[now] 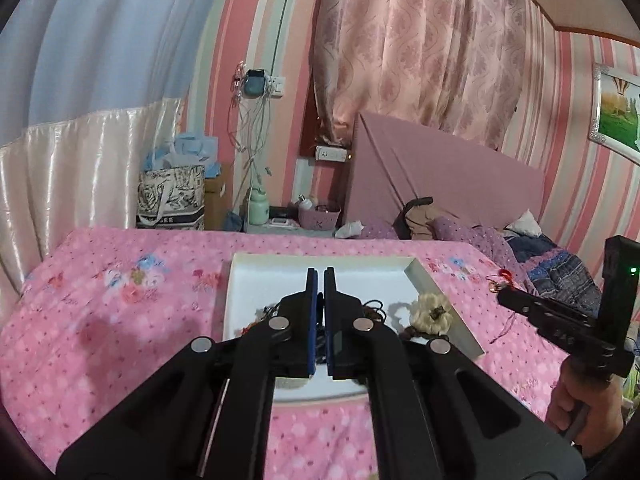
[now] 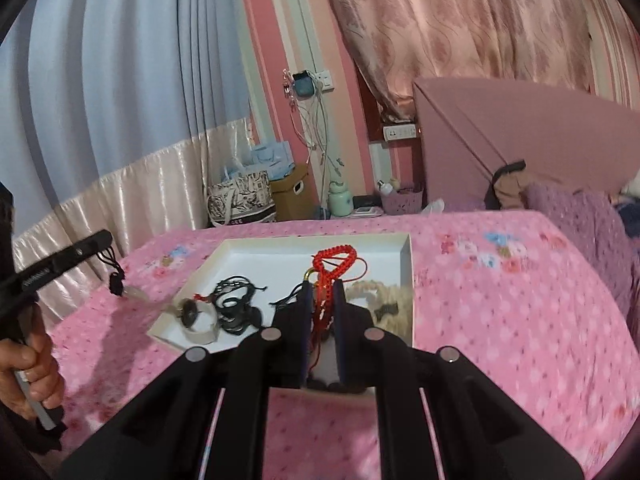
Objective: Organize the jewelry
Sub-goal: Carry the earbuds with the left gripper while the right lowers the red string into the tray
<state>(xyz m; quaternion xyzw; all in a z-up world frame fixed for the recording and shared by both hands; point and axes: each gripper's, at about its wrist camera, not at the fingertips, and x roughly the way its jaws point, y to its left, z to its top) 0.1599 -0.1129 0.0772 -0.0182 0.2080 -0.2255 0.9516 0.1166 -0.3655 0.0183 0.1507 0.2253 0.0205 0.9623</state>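
Observation:
A white tray (image 1: 256, 280) lies on the pink bed (image 1: 120, 320). My left gripper (image 1: 321, 276) is shut on a black cord necklace (image 2: 116, 276) whose pale pendant hangs by the tray's left edge. My right gripper (image 2: 322, 286) is shut on a red braided cord bracelet (image 2: 334, 262) held above the tray (image 2: 404, 264). It shows from the side in the left wrist view (image 1: 502, 294), with red beads (image 1: 505, 274) at its tip. In the tray lie black cords (image 2: 236, 300), a white bangle (image 2: 200, 324) and a cream flower piece (image 1: 434, 312).
A purple headboard (image 1: 440, 172), pillows and folded clothes (image 1: 560, 264) lie at the bed's right. Beyond the bed stand a printed bag (image 1: 172, 196), a cardboard box (image 2: 292, 192), a green bottle (image 1: 258, 204) and a purple basket (image 1: 320, 216).

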